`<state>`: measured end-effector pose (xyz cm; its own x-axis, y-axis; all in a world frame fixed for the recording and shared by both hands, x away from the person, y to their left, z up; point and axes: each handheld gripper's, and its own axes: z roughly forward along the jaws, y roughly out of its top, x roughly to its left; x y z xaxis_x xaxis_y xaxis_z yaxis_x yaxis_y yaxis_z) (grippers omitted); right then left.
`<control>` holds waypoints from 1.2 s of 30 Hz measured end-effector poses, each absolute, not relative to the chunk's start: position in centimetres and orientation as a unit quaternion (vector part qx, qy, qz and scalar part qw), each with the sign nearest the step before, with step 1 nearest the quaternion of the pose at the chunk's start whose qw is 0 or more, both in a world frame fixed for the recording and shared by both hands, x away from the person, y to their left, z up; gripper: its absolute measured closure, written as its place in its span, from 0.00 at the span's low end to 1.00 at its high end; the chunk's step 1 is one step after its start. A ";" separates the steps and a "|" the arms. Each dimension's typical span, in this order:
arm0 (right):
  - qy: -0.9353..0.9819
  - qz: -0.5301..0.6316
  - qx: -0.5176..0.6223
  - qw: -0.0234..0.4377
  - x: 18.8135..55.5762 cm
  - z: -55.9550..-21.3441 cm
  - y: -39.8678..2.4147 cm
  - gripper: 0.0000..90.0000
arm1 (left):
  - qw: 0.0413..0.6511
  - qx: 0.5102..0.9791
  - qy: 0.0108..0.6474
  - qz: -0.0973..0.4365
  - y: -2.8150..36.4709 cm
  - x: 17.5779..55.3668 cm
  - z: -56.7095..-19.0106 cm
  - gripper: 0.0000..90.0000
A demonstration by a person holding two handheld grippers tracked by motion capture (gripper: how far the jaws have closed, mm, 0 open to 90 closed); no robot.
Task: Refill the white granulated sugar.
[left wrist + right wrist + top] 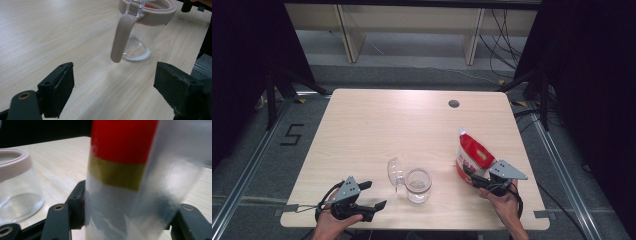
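A clear glass jar [418, 185] with a pale pink rim stands near the table's front edge, its hinged lid [395, 172] tipped open to the left. In the left gripper view the jar [140, 37] is just ahead, its pink clasp [122, 37] hanging down the side. My left gripper [377, 194] rests open left of the jar, with bare table between its jaws [115, 85]. A red and white pouch [473, 157] stands upright right of the jar. My right gripper [473, 176] is shut on the pouch's lower part [120, 170], pads against both sides [127, 215].
The light wooden table [412, 125] has a round cable hole [454, 103] at the back right. In the right gripper view the jar [17, 182] stands left of the pouch. Behind the table lie grey floor, shelving legs and cables; dark curtains flank both sides.
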<state>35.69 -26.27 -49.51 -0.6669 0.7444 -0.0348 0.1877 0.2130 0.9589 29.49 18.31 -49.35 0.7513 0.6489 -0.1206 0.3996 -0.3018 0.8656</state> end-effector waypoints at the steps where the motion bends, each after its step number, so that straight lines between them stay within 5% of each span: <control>1: 0.733 0.552 0.313 0.246 35.5 -49.6 -26.6 0.47 | 0.495 0.798 0.319 0.127 18.2 29.6 -49.4 0.18; 13: 0.706 0.556 0.325 0.294 35.3 -50.1 -25.8 0.33 | 0.495 0.798 0.324 0.119 18.0 29.4 -49.5 0.18; 36: 0.690 0.573 0.337 0.288 36.2 -51.8 -25.2 0.27 | 0.488 0.806 0.312 0.124 18.0 29.5 -49.6 0.18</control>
